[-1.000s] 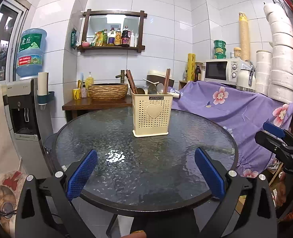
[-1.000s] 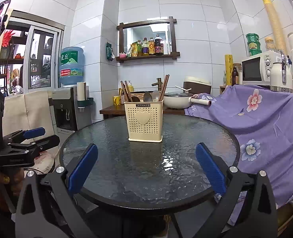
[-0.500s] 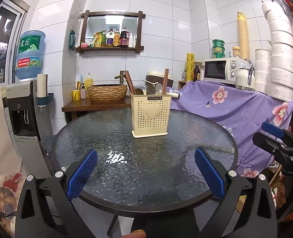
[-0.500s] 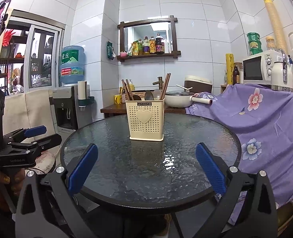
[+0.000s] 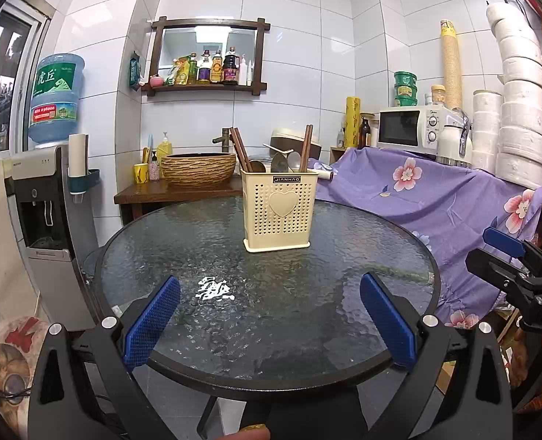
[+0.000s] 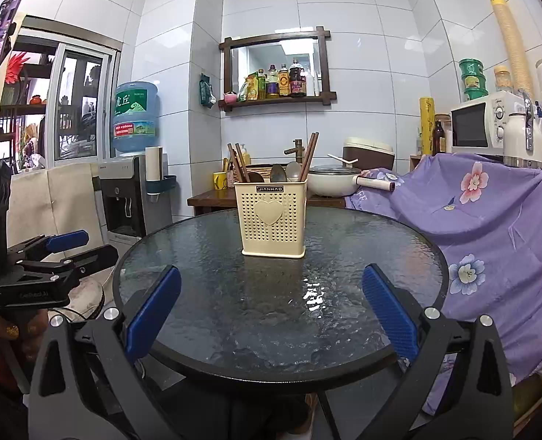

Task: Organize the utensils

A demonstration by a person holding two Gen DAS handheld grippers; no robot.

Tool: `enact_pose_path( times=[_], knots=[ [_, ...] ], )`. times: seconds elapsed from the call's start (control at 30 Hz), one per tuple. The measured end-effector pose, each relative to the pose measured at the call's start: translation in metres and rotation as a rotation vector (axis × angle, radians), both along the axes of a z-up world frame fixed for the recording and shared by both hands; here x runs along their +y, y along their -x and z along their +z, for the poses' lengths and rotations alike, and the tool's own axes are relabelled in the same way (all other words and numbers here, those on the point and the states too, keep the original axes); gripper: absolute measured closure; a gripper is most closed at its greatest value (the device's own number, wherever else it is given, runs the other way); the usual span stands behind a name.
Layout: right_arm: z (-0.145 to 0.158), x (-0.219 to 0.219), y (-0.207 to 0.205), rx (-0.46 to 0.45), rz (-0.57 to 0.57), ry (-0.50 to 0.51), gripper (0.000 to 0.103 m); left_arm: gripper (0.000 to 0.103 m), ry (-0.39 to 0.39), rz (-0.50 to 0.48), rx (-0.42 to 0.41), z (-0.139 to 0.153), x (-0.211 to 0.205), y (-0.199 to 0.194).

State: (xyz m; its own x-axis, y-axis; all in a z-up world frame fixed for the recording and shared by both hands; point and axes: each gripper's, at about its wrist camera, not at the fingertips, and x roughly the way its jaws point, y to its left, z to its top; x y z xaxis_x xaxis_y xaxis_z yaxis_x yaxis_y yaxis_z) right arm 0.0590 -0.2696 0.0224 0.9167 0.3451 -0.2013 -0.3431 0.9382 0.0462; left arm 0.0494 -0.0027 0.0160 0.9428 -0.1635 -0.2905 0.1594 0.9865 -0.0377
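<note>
A cream perforated utensil holder [image 5: 279, 211] [image 6: 272, 217] with a heart on its front stands upright at the far middle of the round glass table [image 5: 267, 293] [image 6: 282, 293]. Brown chopsticks [image 5: 240, 148] [image 6: 309, 156] and several metal spoons [image 5: 287, 162] [image 6: 285, 172] stick out of its top. My left gripper [image 5: 269, 317] hovers open over the near table edge, nothing between its blue pads [image 5: 153, 321]. My right gripper [image 6: 271, 315] is open too, also empty, near the front edge. Each gripper shows at the side of the other's view.
A water dispenser [image 5: 47, 212] stands left of the table. A purple flowered cloth [image 5: 436, 198] [image 6: 491, 212] covers furniture on the right, with a microwave [image 5: 410, 130] behind. A wooden side table with a woven basin [image 5: 197, 168] and a pot [image 6: 335, 183] sits behind the holder.
Both views have shifted slightly; the holder sits a touch lower and nearer in the frames. Both grippers stay open and empty.
</note>
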Motion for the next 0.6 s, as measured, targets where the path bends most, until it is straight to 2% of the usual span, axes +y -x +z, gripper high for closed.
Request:
enact_pose_path(
  times=[0.6],
  knots=[
    [-0.0003, -0.0003, -0.0015, 0.006, 0.004, 0.001, 0.006, 0.006, -0.003, -0.007, 0.01, -0.0022, -0.0047, -0.0013]
  ],
)
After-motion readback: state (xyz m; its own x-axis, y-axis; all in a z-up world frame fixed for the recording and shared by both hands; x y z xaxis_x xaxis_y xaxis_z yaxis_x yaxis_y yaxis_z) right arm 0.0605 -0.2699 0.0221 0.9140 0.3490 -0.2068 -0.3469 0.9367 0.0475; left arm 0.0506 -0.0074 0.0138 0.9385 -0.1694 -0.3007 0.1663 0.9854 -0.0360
